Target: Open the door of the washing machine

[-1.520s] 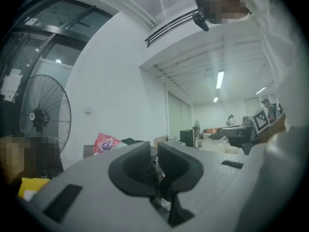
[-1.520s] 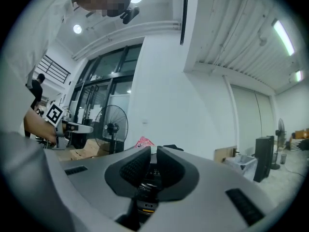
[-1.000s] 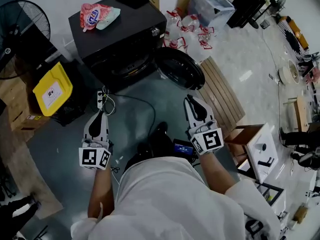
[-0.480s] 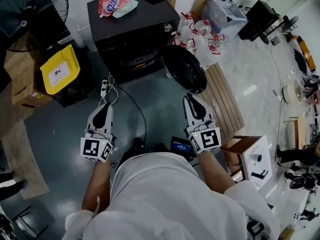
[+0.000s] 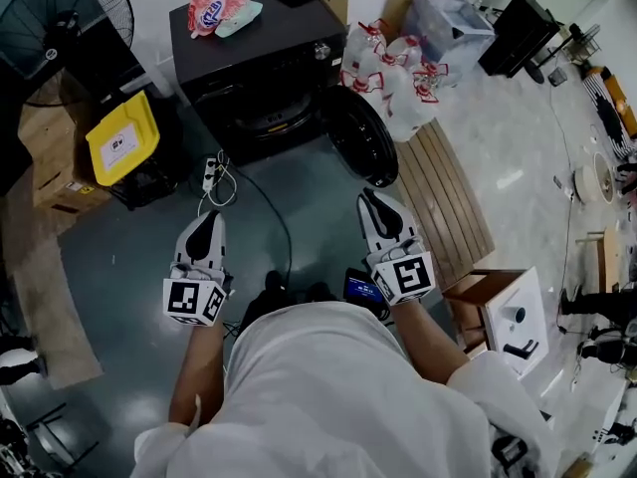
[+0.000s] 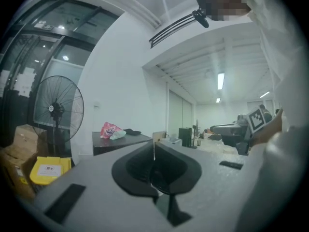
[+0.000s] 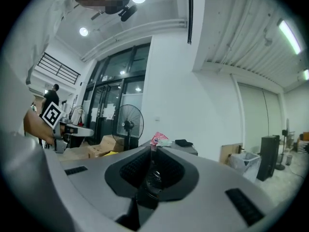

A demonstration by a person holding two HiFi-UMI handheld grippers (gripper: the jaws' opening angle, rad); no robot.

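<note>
Both grippers empty. Left gripper (image 5: pixel 206 219) jaws fully together; right gripper (image 5: pixel 371 199) jaws look together too, maybe a hairline gap. Washing machine (image 5: pixel 261 58) sits ahead by the wall, door (image 5: pixel 356 134) already swung open rightward, apart from both grippers.

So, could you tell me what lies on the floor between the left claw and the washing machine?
In the head view, a white power strip with tangled cables lies there.

No writing is legible. The white label (image 5: pixel 117 140) on the yellow bin (image 5: pixel 139 118), ten o'clock, and the logo of the pink packet (image 5: pixel 212 11) atop the washing machine (image 5: pixel 264 68), eleven o'clock, are too small.
</note>
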